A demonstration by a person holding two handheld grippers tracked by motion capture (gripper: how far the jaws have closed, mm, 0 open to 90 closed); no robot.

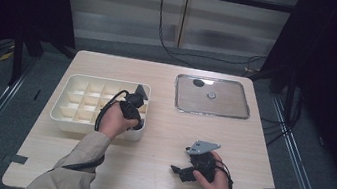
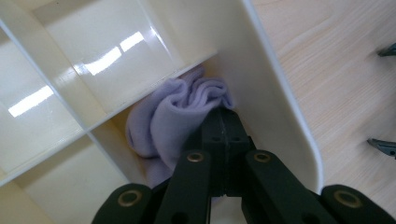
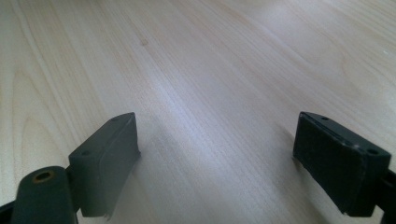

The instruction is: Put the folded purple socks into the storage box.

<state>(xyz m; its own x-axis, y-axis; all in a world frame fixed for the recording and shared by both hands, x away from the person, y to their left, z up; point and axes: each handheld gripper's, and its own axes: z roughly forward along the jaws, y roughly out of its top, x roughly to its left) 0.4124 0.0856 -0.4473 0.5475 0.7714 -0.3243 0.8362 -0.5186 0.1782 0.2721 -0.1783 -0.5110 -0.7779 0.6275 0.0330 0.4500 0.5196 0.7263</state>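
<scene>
A cream divider tray [image 1: 69, 110] stands on the left half of the wooden table. My left gripper [image 1: 135, 117] reaches down into a compartment along the tray's right wall [image 2: 280, 102]. Its jaws stand together, and its tips [image 2: 223, 114] pinch a bunched lilac cloth [image 2: 173, 116] that lies in that compartment. My right gripper [image 1: 176, 170] rests low over the table near the front right, held in a hand. In the right gripper view the right gripper [image 3: 215, 154] is open, with bare wood between its pads [image 3: 109, 154].
A shallow metal tray [image 1: 234, 112] lies at the back right, with a small round piece [image 1: 211, 95] and a dark spot [image 1: 198, 83] on it. The divider tray's other compartments [image 2: 107, 51] look bare. The right gripper's jaw tips [image 2: 386, 50] show beyond the tray wall.
</scene>
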